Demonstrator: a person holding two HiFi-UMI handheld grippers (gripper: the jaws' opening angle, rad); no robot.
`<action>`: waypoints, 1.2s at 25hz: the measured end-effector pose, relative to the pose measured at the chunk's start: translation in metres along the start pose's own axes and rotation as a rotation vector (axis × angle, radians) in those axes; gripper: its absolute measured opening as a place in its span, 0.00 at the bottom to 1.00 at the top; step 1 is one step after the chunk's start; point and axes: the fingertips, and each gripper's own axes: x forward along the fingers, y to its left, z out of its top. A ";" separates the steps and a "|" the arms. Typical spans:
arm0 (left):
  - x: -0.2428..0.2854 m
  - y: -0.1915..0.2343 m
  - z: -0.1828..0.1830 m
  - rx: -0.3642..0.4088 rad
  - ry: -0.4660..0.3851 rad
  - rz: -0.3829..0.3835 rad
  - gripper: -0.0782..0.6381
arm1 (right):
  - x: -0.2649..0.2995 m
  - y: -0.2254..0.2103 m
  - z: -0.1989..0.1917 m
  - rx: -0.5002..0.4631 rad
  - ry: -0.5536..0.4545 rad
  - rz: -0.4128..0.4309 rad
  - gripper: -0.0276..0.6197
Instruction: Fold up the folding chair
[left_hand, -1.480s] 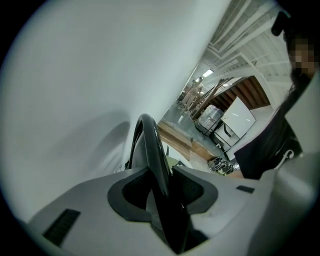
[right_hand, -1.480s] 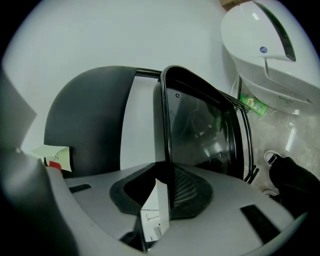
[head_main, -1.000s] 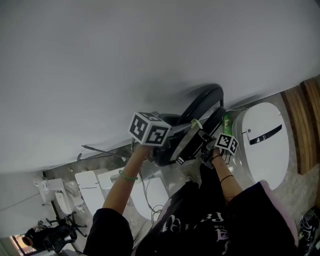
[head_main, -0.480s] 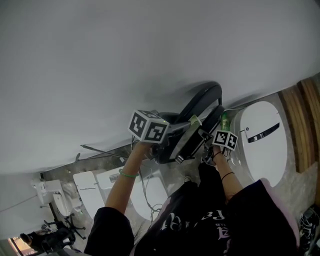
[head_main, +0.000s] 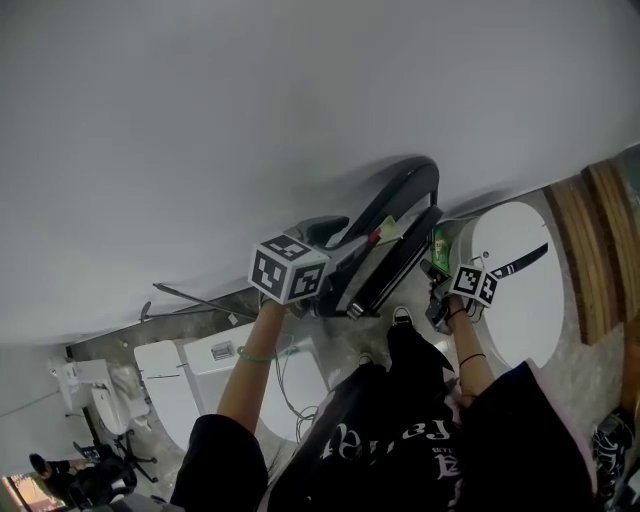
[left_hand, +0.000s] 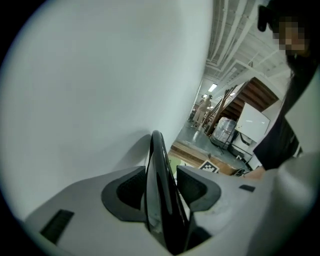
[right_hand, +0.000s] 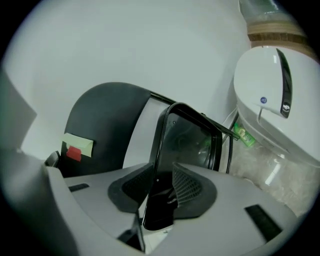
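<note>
The black folding chair leans folded against the white wall, its seat flat beside the curved backrest. My left gripper straddles the chair's thin black edge. Its jaws are opening, and a gap shows beside the right pad. My right gripper has the seat's black frame filling the space between its pads, and those jaws are easing open. In the head view the left marker cube is left of the chair and the right cube is to its right.
A white toilet lid stands right of the chair, with a green bottle between them. Wooden panels lie further right. More white toilets sit lower left. A yellow note with red tape is stuck on the backrest.
The chair has swung up and to the right, and its seat lies closer to the backrest. The right cube has moved right toward the toilet lid. The left cube has shifted slightly left and down.
</note>
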 end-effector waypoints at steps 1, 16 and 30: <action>-0.006 0.000 0.000 0.020 -0.010 0.025 0.37 | -0.008 0.001 0.000 -0.016 -0.009 -0.007 0.20; -0.096 -0.061 -0.042 -0.019 -0.225 0.069 0.36 | -0.069 0.109 -0.066 -0.284 -0.063 0.075 0.20; -0.174 -0.145 -0.142 -0.157 -0.383 0.091 0.18 | -0.129 0.177 -0.217 -0.338 -0.043 0.175 0.18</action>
